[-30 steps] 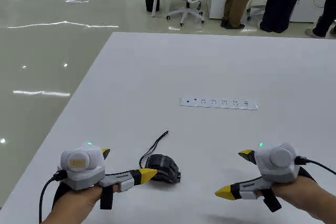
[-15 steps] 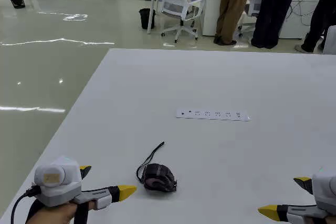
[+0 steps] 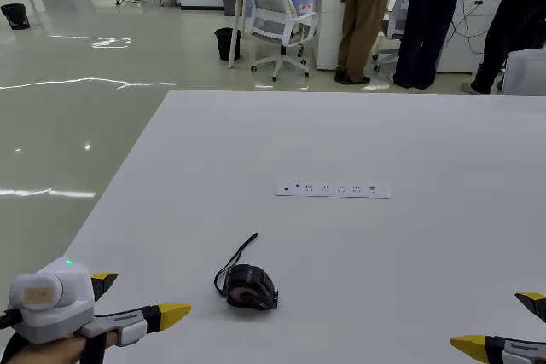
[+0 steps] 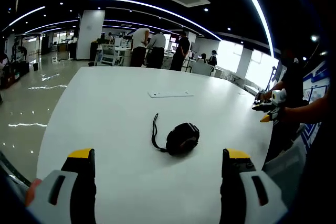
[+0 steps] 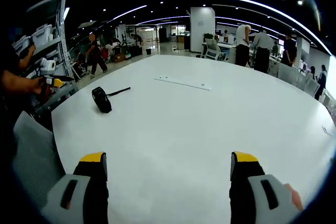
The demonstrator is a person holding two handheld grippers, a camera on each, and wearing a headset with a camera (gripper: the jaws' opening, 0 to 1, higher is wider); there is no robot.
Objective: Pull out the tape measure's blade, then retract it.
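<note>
Tape measure (image 3: 248, 286) lies on the white counter (image 3: 358, 134), its black strap trailing behind it, just ahead of the left tongs (image 3: 141, 296) and well apart from the right tongs (image 3: 502, 323). Both tongs gape wide, holding nothing. Power strip (image 3: 333, 189) lies farther back.

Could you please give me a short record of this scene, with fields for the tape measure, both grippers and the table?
tape measure: black, lying on the table, no blade showing, apart from both grippers
strap: black loop trailing from the case toward the power strip
left gripper: open, holding nothing, pointed at the tape measure
right gripper: open, holding nothing, farther from the tape measure
table: white, wide
power strip: white, flat, beyond the tape measure
task stage: blade not yet pulled out
</note>
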